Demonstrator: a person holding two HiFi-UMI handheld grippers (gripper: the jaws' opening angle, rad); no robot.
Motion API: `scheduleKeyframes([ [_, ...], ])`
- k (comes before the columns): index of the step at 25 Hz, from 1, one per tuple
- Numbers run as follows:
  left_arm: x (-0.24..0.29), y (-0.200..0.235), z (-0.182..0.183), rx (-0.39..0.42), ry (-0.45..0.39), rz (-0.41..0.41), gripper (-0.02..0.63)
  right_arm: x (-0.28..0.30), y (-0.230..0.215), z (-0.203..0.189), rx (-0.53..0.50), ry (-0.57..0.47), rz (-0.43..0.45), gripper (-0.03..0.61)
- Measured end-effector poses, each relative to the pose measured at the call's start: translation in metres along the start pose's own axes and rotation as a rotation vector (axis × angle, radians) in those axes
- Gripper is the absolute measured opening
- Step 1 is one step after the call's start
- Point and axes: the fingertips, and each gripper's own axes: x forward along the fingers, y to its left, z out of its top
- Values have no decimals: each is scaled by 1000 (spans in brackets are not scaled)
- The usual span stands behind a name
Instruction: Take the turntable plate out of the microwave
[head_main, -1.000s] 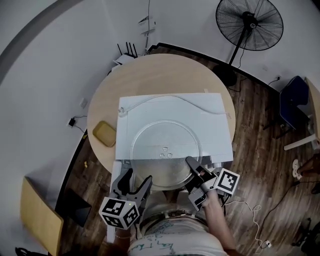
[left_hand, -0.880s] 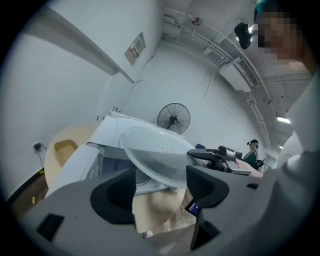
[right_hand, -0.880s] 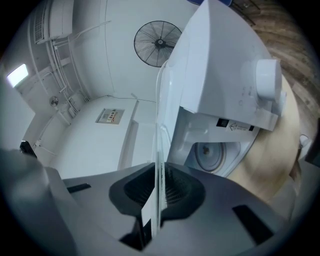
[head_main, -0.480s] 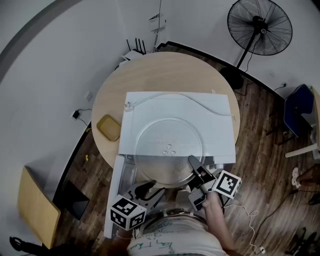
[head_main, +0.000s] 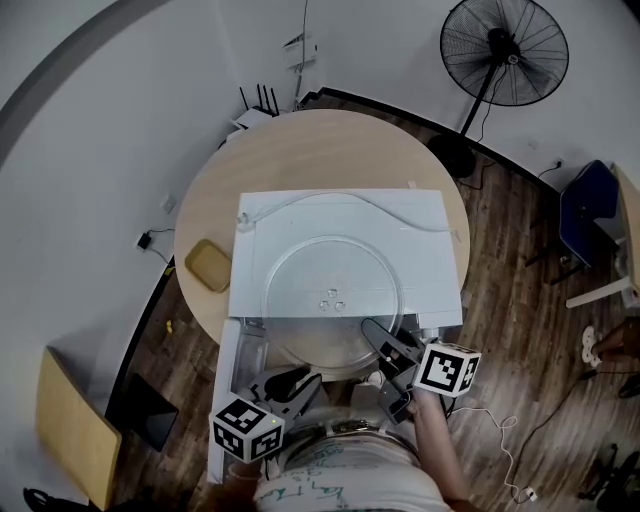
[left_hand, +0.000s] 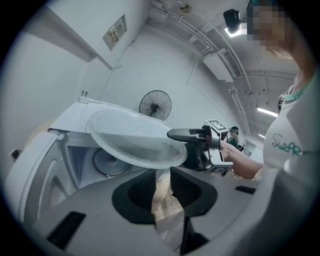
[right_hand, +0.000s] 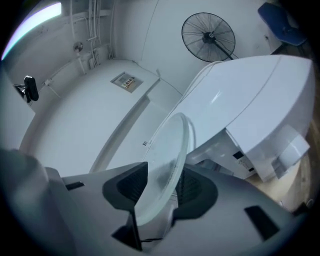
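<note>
The clear glass turntable plate (head_main: 330, 300) hangs in front of and over the white microwave (head_main: 420, 220), whose door (head_main: 224, 395) stands open to the left. My right gripper (head_main: 373, 333) is shut on the plate's near right rim; its jaws have just been opening, and the rim (right_hand: 167, 165) stands edge-on and fills the gap between them. My left gripper (head_main: 304, 379) sits just under the near left rim. Its jaws (left_hand: 161, 172) have just been closing to a narrow gap that holds nothing. The plate (left_hand: 135, 137) passes just above their tips.
The microwave stands on a round wooden table (head_main: 330, 150) with a yellow tray (head_main: 208, 266) at its left edge. A floor fan (head_main: 505, 50) and a blue chair (head_main: 585, 215) stand on the wood floor to the right. The open cavity (left_hand: 100, 160) lies behind the plate.
My left gripper moved right, in under the plate's near left rim, and its jaws narrowed from wide open. The right gripper rolled, so its marker cube now faces up more. The plate barely shifted.
</note>
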Motion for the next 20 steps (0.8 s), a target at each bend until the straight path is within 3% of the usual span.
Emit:
scheduleKeyframes([
  [3, 1, -3, 2, -17, -23, -19, 98, 1, 9, -2, -55, 67, 42, 187],
  [5, 0, -3, 3, 15, -29, 7, 98, 1, 13, -5, -85, 107, 62, 212],
  [8, 0, -3, 6, 58, -36, 31, 100, -2, 15, -6, -86, 126, 89, 212],
  [11, 0, -3, 10, 43, -52, 13, 100, -2, 20, -2, -81, 113, 113, 212],
  [17, 3, 13, 23, 74, -64, 81, 92, -1, 15, -3, -158, 167, 86, 230],
  [20, 6, 22, 32, 31, -103, 80, 57, 1, 15, -5, -176, 178, 85, 236],
])
